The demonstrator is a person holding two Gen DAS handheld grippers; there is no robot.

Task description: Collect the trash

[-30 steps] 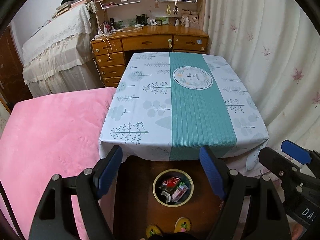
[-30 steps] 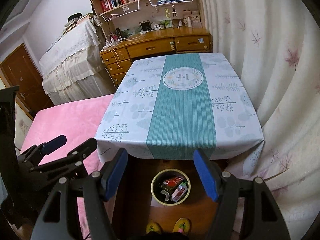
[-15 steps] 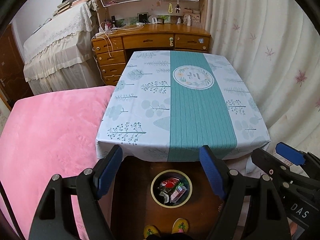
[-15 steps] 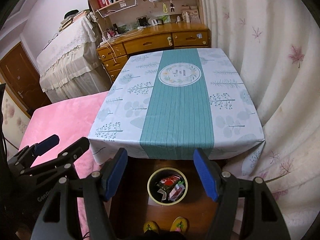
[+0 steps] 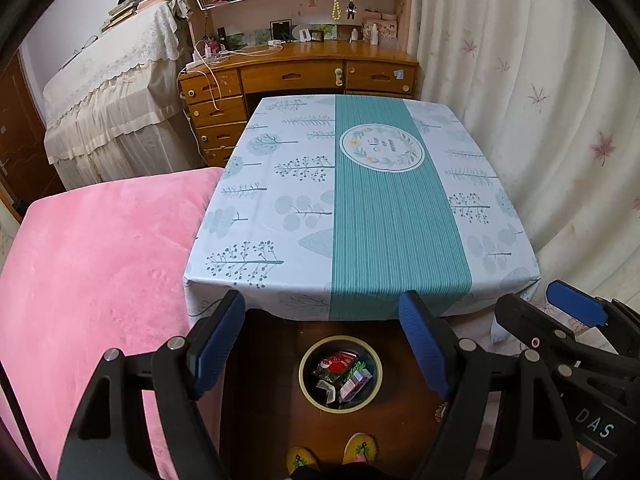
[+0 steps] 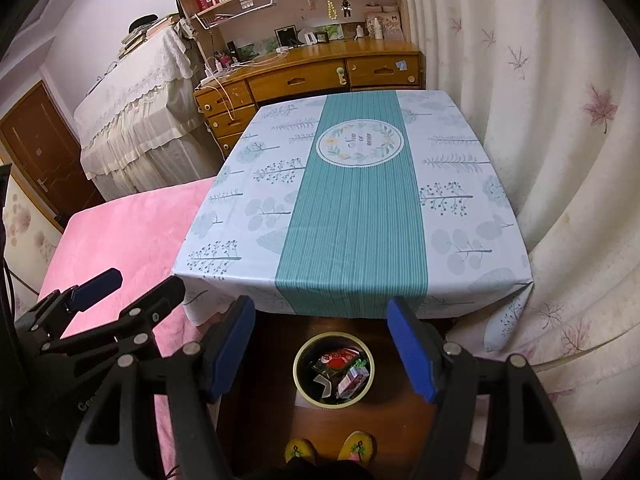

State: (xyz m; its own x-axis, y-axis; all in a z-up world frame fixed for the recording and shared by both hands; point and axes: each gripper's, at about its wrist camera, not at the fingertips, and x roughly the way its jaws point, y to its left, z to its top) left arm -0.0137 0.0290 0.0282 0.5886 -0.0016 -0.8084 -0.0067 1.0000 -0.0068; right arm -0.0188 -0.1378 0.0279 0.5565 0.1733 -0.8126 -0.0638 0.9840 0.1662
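Observation:
A small round bin [image 5: 340, 373] [image 6: 334, 368] with a yellow-green rim stands on the dark wooden floor just in front of the table. Inside it lie several wrappers [image 5: 340, 363] [image 6: 341, 360], one red. My left gripper [image 5: 325, 324] hangs open above the bin with nothing between its blue pads. My right gripper [image 6: 321, 330] is open too and empty, also above the bin. Each gripper shows at the edge of the other's view: the right gripper [image 5: 560, 312], the left gripper [image 6: 124, 292]. The table [image 5: 280, 240] [image 6: 240, 220] has a blue-and-teal patterned cloth with nothing on it.
A pink bed [image 5: 100, 260] lies left of the table. Cream curtains [image 5: 540, 120] hang along the right. A wooden desk [image 5: 300, 76] with shelves stands behind the table, next to a lace-covered piece of furniture [image 5: 112, 100]. A person's yellow slippers [image 5: 332, 454] show at the bottom edge.
Both views have shifted a little, so the table and the bin sit slightly further left and lower in the frames. Both grippers stay open and empty.

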